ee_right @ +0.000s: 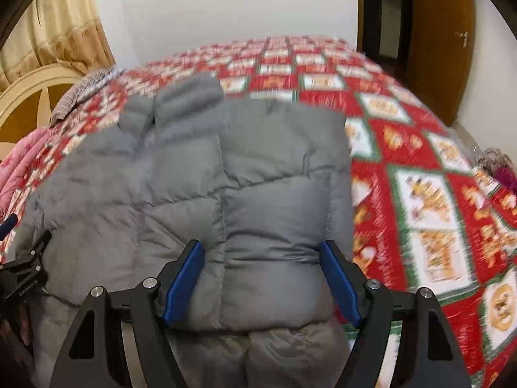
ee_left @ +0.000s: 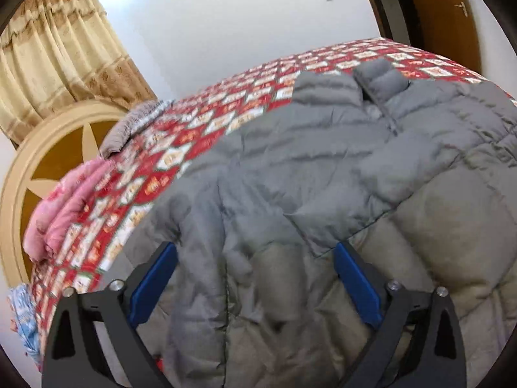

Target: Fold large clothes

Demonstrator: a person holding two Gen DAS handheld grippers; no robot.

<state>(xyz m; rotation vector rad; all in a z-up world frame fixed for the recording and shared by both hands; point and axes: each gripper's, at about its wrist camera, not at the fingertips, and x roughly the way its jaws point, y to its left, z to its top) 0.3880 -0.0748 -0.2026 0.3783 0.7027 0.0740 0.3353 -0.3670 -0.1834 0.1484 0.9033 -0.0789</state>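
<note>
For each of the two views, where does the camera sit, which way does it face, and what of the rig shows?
Left wrist: on the left gripper, looking down across the grey jacket toward the headboard and curtain; its own blue fingers stand wide.
Right wrist: on the right gripper, looking down at the jacket's folded right part; its own fingers flank that fold, and the left gripper shows at the left edge.
Shared: jacket, red bedcover, door.

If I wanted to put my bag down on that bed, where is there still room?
The widest bare stretch of the red patterned quilt lies right of the grey puffer jacket, toward the wooden door. Another strip runs beyond the jacket's collar to the white wall. The headboard side is crowded: pink bedding and a grey folded cloth.
</note>
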